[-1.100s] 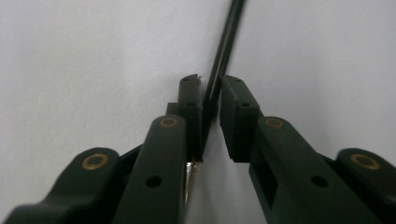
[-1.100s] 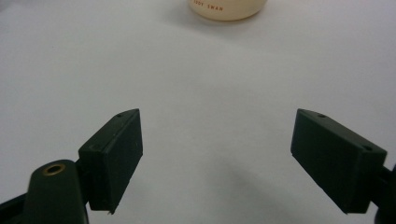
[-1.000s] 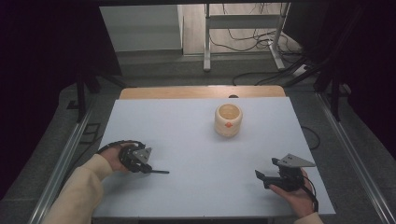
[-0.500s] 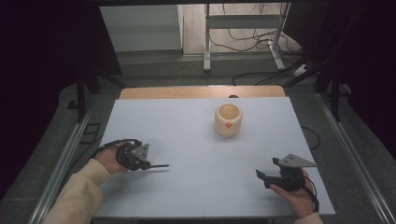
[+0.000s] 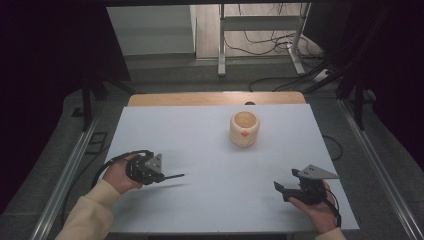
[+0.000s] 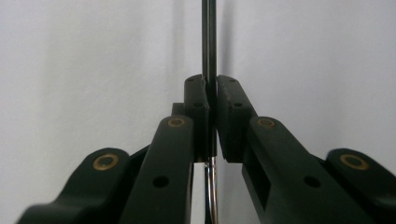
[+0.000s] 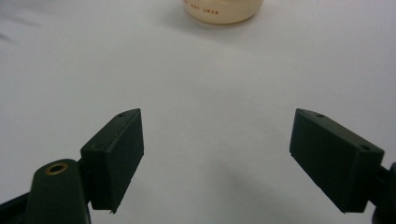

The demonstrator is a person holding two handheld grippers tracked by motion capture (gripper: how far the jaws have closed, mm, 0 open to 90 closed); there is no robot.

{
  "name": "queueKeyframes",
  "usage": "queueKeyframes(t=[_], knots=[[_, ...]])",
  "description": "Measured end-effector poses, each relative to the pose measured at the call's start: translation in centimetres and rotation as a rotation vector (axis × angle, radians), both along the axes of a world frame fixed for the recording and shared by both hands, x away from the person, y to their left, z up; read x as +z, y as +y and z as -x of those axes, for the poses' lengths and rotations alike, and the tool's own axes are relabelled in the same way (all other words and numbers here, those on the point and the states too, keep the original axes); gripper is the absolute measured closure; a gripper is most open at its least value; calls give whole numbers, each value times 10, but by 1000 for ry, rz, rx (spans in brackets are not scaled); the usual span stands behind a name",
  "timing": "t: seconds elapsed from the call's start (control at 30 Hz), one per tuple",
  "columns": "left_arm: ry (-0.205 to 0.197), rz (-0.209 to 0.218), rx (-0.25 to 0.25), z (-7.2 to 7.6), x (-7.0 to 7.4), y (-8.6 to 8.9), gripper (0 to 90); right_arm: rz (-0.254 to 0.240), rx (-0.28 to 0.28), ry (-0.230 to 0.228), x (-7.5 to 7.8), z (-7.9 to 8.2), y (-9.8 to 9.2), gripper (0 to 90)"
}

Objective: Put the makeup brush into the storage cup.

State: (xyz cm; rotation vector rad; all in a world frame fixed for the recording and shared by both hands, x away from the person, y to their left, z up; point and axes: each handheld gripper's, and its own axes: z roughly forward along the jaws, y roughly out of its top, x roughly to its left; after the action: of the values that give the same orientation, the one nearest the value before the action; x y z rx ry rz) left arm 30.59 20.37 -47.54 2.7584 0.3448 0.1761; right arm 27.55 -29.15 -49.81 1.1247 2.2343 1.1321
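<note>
Left gripper (image 6: 210,100): jaws closed on a thin metal rod (image 6: 208,42), pinched between the pads (image 6: 196,105). The rod runs straight out past the tips; below the pads a curved shiny part of it shows. In the high view the left gripper (image 5: 159,175) sits near-left of the cup (image 5: 244,128), rod (image 5: 173,176) sticking out level over the table (image 5: 210,150), pointing right.

Right gripper (image 7: 215,158): jaws spread wide, nothing between the pads (image 7: 116,149). The cup (image 7: 223,10) lies straight ahead of them, well apart, upright, red lettering on its side. In the high view the right gripper (image 5: 282,190) sits near-right of the cup, held in the person's right hand (image 5: 315,207).
</note>
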Motion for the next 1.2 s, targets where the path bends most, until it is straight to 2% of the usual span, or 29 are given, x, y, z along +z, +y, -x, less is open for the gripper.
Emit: queueKeyframes(t=[0.1, 0.2, 0.27, 0.47, 0.6, 0.97, 1.2], knots=[[-1, 15, 28, 2, 1, -2, 836, 1, -2, 0, 0, 0, 0, 181], [-29, -10, 56, 6, 2, -8, 836, 1, -2, 1, 0, 0, 0, 181], [-41, 11, 78, 10, 3, -12, 836, 1, -1, 1, 0, 0, 0, 181], [-82, -5, 110, 17, 3, -20, 836, 1, -2, -1, 0, 0, 0, 181], [-98, 0, 121, 21, 6, -23, 836, 0, -3, -1, 0, 0, 0, 182], [-105, 25, 161, 36, 13, -22, 837, 2, -4, -6, 1, 1, 3, 183], [-126, 23, 144, 47, 18, -26, 837, -2, -4, -15, 2, 1, 5, 183]])
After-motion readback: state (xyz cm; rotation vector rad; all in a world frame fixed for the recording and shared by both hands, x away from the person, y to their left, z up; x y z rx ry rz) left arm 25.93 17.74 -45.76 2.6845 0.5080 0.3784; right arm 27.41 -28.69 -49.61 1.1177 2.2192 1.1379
